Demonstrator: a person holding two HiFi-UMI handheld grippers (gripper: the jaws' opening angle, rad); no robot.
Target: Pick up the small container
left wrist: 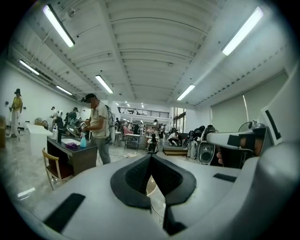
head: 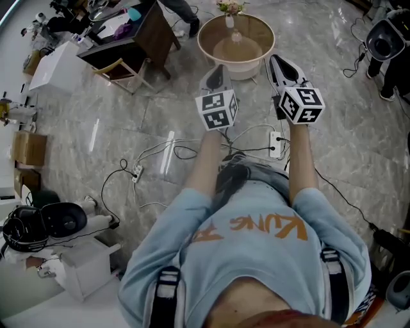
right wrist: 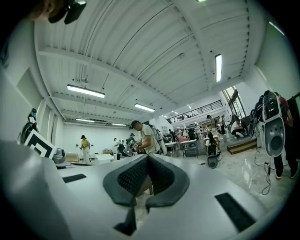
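I cannot pick out a small container for certain. A round glass-topped table (head: 206, 50) stands ahead on the floor, carrying a small vase of flowers (head: 229, 9) and a small pale bottle-shaped thing (head: 236, 37). My left gripper (head: 215, 75) is held out in the air just short of the table's near rim. In its own view the left gripper (left wrist: 151, 157) is shut, pads touching and nothing between them. My right gripper (head: 282, 66) hovers beside the table's right edge. Its own view shows the right gripper (right wrist: 148, 157) shut and empty too. Both point level across the room.
A dark desk (head: 138, 35) and a wooden chair (head: 119, 69) stand at the upper left, with a person (left wrist: 96, 126) working there. Cables and a power strip (head: 275, 145) lie on the marble floor below my arms. Boxes and headphones (head: 25, 232) sit at the left; a speaker (head: 384, 40) stands far right.
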